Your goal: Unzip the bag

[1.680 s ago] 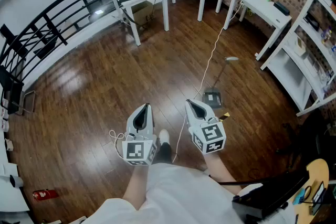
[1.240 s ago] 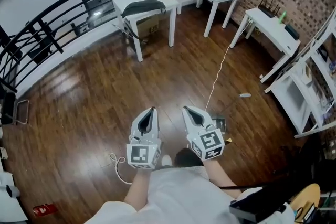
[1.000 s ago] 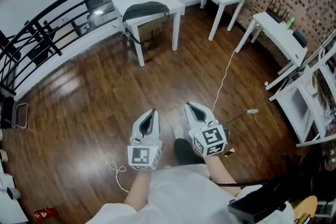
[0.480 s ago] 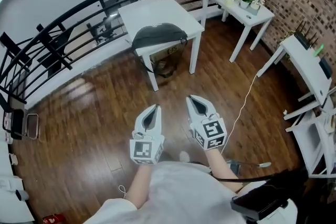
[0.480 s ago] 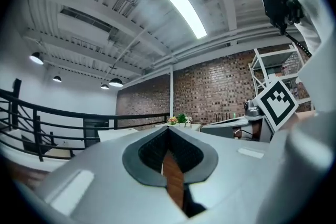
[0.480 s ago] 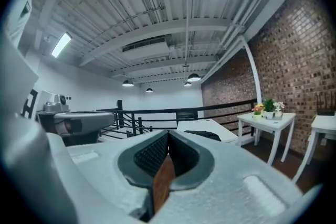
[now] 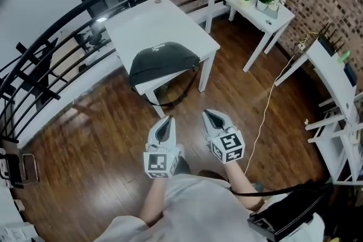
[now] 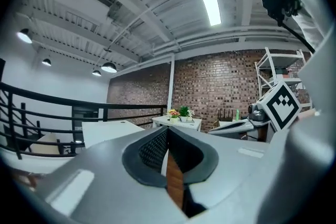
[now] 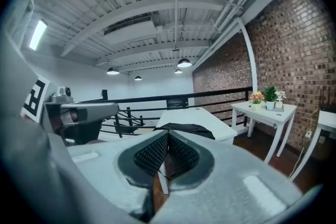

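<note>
A dark grey bag (image 7: 163,62) lies on the near end of a white table (image 7: 153,20), and its strap (image 7: 177,100) hangs over the table's edge. Both grippers are held side by side above the wooden floor, short of the table and touching nothing. My left gripper (image 7: 166,123) is shut and empty; in its own view its jaws (image 8: 167,132) meet, with the table (image 8: 105,131) beyond. My right gripper (image 7: 210,117) is shut and empty too. The right gripper view shows the bag (image 9: 185,128) just past its closed tips (image 9: 168,136).
A small white side table (image 7: 249,5) with potted flowers stands at the back right. A white desk (image 7: 336,68) and shelving (image 7: 340,133) line the brick wall at right. A black railing (image 7: 54,37) curves behind the table. A white cable (image 7: 262,122) runs across the floor.
The person has walked toward the white table, so the bag and table are now much closer and larger in view. Both grippers stay shut and side by side.
</note>
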A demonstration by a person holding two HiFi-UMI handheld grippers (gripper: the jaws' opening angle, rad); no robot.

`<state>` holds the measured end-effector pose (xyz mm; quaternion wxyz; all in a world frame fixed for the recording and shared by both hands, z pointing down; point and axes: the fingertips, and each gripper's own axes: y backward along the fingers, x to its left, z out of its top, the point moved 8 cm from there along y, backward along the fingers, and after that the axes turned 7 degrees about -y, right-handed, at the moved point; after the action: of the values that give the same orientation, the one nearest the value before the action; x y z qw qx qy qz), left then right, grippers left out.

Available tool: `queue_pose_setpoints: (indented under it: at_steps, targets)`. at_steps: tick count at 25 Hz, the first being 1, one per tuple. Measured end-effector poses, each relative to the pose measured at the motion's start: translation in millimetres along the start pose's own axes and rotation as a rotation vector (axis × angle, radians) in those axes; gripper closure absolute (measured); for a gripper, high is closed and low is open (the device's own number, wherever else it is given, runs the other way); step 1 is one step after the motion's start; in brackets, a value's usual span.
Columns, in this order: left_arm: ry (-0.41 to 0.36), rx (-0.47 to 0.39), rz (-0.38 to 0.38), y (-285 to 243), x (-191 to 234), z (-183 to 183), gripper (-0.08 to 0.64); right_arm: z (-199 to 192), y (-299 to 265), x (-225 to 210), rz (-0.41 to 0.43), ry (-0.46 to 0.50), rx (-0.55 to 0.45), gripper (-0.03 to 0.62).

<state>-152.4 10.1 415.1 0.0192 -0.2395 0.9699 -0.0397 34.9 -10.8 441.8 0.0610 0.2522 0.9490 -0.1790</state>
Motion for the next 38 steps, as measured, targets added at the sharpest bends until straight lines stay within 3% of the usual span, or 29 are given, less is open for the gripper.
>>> queue_pose_setpoints:
  at_steps: [6,13,20,22,29,33,35,38]
  targets:
    - [0.006,0.063,-0.079,-99,56,-14,0.543,22,-82,-55,-0.100,0.005,0.036,0.600]
    - [0.036,0.222,-0.128,-198,58,-81,0.544,-9,-160,-146,-0.138,0.017,0.133,0.600]
    - [0.047,0.348,-0.135,-285,50,-149,0.543,-48,-240,-214,-0.037,0.134,0.187,0.599]
    - [0.073,0.381,-0.125,-298,46,-166,0.543,-62,-257,-221,-0.003,0.175,0.211,0.518]
    - [0.095,0.442,-0.106,-327,48,-204,0.543,-102,-316,-248,0.052,0.414,0.289,0.480]
    - [0.118,0.438,-0.126,-339,48,-211,0.459,-103,-341,-248,0.096,0.530,0.269,0.503]
    - [0.125,0.443,-0.136,-345,45,-211,0.428,-99,-340,-247,0.123,0.517,0.282,0.530]
    - [0.131,0.435,-0.135,-353,42,-211,0.408,-85,-329,-247,0.176,0.424,0.300,0.558]
